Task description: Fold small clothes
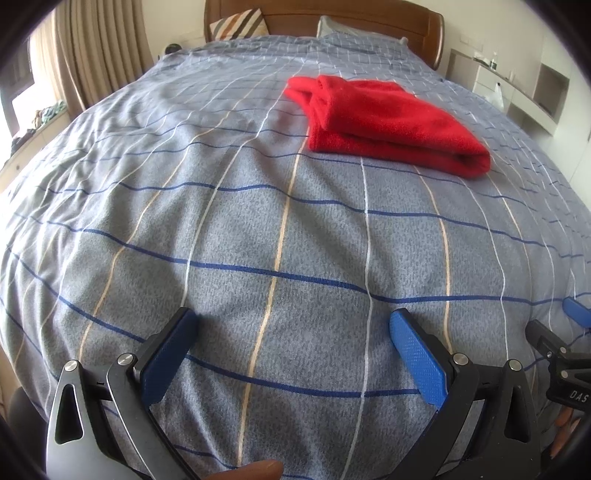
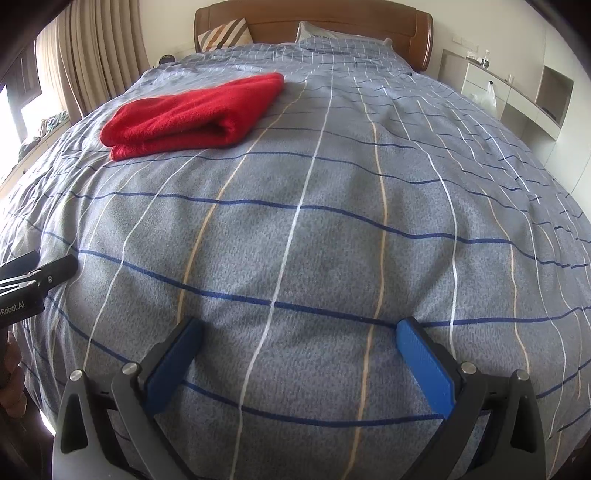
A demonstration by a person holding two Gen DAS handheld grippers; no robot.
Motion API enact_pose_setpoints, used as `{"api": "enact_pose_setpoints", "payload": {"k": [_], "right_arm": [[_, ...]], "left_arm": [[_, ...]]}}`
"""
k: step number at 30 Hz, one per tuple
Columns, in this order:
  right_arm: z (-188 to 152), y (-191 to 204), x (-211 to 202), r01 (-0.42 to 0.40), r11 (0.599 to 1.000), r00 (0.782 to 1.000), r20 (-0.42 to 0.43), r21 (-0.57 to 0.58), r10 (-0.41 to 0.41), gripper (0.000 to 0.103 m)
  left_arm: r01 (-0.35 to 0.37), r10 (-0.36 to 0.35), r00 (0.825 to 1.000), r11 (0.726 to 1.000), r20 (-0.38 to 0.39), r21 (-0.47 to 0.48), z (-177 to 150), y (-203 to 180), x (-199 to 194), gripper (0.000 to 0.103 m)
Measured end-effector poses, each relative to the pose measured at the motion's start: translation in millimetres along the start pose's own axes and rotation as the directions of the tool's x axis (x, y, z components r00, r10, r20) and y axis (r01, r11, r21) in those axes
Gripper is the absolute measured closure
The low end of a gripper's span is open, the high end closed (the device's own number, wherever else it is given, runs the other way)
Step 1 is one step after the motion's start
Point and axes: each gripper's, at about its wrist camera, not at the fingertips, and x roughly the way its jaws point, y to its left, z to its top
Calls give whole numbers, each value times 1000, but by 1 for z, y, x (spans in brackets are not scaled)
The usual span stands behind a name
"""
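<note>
A red garment (image 1: 384,122) lies folded in a thick flat bundle on the grey checked bedspread (image 1: 258,229), toward the head of the bed. It also shows in the right wrist view (image 2: 192,114), at the upper left. My left gripper (image 1: 293,321) is open and empty, low over the bedspread near the foot of the bed, well short of the garment. My right gripper (image 2: 299,330) is open and empty too, to the right of the left one and equally far from the garment. Part of the right gripper (image 1: 565,350) shows at the left view's right edge.
A wooden headboard (image 1: 332,18) with a striped pillow (image 1: 240,24) stands at the far end. Beige curtains (image 1: 92,55) hang on the left. A white shelf unit (image 1: 517,92) runs along the right wall. The left gripper's body (image 2: 26,284) shows at the right view's left edge.
</note>
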Motion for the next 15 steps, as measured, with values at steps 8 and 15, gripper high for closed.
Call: {"api": "enact_pose_setpoints", "payload": {"k": [8, 15], "right_arm": [[1, -1, 2, -3, 1000, 1000, -8, 5, 3, 0], [4, 2, 4, 11, 1000, 999, -36, -6, -11, 0]], "left_arm": [[12, -13, 1000, 1000, -19, -14, 2, 2, 2, 0], [8, -8, 999, 1000, -35, 1, 7, 0, 5, 0]]}}
